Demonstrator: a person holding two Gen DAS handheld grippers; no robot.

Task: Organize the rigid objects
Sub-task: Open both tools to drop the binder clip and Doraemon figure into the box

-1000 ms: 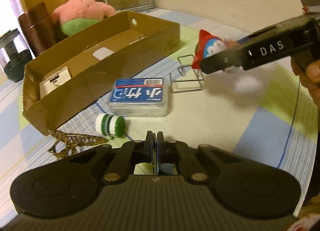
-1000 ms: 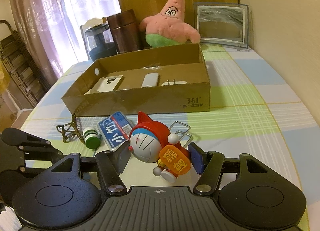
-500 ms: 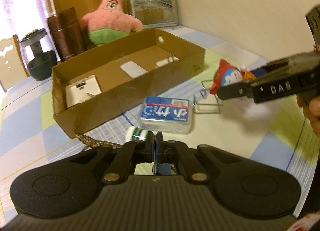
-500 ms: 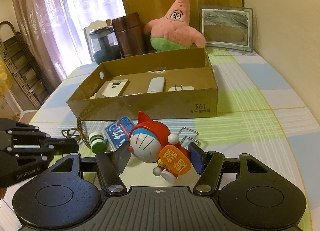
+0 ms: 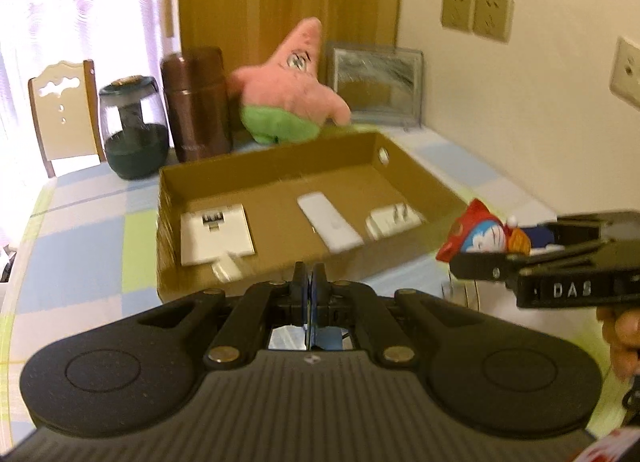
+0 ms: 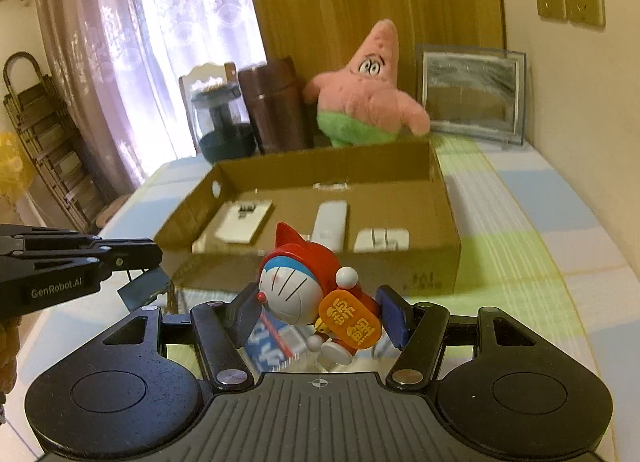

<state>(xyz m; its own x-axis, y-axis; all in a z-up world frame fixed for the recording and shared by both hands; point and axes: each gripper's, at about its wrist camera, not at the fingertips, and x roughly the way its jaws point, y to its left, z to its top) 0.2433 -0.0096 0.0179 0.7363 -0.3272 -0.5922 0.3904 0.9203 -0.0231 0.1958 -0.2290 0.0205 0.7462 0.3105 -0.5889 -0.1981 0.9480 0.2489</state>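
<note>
My right gripper (image 6: 320,314) is shut on a Doraemon figure (image 6: 296,286) in a red hood and holds it in the air just short of the near wall of the open cardboard box (image 6: 320,169). The left wrist view has the same figure (image 5: 488,238) at the right, clamped in the right gripper (image 5: 460,266). My left gripper (image 5: 308,282) is shut with nothing in it and hovers before the box (image 5: 280,165). Inside the box lie a white flat device (image 5: 216,234), a white bar (image 5: 328,221) and a white plug (image 5: 392,221).
A blue-labelled clear case (image 6: 272,338) lies on the table under the right gripper. Behind the box stand a pink star plush (image 6: 364,93), a brown flask (image 6: 276,105), a glass jar (image 6: 224,125) and a picture frame (image 6: 472,93). The wall runs along the right.
Both grippers have risen. The left one rolled and tilted up, so it now looks into the box; the case and the small green-capped bottle have left its view. The figure stays gripped.
</note>
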